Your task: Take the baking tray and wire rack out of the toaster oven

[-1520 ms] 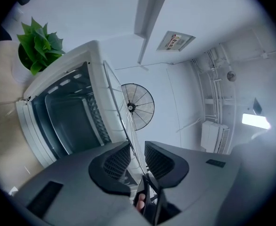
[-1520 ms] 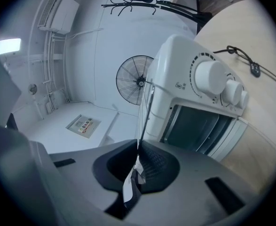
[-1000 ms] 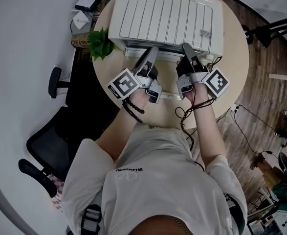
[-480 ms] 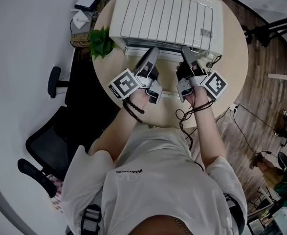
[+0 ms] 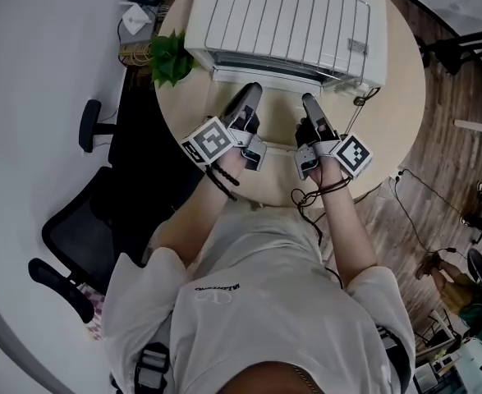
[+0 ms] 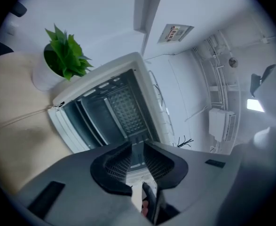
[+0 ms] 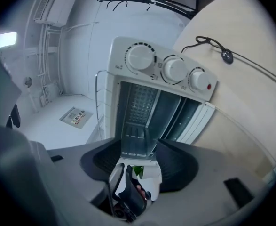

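Head view: toaster oven [image 5: 283, 23] sits at the far side of the round table [image 5: 388, 113], top panel ribbed, front facing me. A potted plant [image 5: 170, 56] stands just beside its left corner. My left gripper [image 5: 251, 93] and right gripper [image 5: 309, 101] are side by side just short of the oven front, both pointing into it, neither touching it. An office chair [image 5: 84, 220] is on the floor left of the table.

Left gripper view: oven door [image 6: 65, 126] is dropped open and the dark cavity is straight ahead. The jaws have just been closing, but a narrow gap is left and nothing sits between the pads.

Right gripper view: three knobs [image 7: 174, 69] line the control panel, with the open cavity beside them. The jaws have just been opening. They stand wide apart and empty. A cable [image 7: 232, 55] lies on the table next to the oven.

Task items: rails and a dimpled metal sheet show inside the cavity. I can't tell baking tray from wire rack there.
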{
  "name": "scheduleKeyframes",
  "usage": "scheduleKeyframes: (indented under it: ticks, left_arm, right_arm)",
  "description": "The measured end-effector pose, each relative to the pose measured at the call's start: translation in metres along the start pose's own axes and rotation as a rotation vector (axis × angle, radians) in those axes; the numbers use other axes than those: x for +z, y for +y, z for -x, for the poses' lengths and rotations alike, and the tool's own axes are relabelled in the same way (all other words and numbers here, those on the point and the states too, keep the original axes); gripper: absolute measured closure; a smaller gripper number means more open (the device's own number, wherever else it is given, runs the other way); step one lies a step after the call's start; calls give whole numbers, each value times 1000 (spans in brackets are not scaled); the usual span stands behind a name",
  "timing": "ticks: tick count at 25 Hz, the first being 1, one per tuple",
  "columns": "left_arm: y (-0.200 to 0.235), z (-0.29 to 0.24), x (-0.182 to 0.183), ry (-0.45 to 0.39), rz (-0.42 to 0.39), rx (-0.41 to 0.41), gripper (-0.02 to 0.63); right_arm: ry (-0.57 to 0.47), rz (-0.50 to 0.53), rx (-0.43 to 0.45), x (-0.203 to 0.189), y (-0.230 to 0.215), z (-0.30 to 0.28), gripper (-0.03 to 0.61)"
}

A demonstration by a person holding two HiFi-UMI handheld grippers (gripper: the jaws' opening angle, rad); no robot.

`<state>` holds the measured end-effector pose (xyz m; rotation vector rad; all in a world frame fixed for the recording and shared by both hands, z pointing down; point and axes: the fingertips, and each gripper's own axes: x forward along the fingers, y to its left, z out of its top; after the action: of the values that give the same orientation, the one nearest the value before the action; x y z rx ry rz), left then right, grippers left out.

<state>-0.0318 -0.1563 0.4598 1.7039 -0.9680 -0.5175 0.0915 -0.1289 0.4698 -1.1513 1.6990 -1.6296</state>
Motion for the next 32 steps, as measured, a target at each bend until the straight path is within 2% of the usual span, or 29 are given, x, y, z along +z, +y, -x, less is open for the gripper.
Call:
scheduleKeyframes:
  ticks: [2,8,14,18,24,29,32]
  left_arm:
    - [23,-3,-2,-9,11,33,549]
    - [69,-22,-2,-47,95,53,549]
    - [102,-50,6,-80,160,44,546]
    - [114,-65,4,-76,175,41,543]
    - [130,-77,2,-70,187,64,543]
    - [133,-81,4,-87,208,53,543]
    - [131,-86,5,-91,216,41,543]
  right_arm:
    - [-12,-5,-2,2,-9,-7,342]
    - [-34,-23,34,1,-34,-41,342]
    - [-108,-79,105,14,-53,-74,342]
    - [-130,-89,111,22,-64,-91,342]
    - [-161,-139,76,27,-91,-103,342]
    - [-174,-130,78,30,-95,-106,342]
    - [-184,-142,81,33,-97,-110,379]
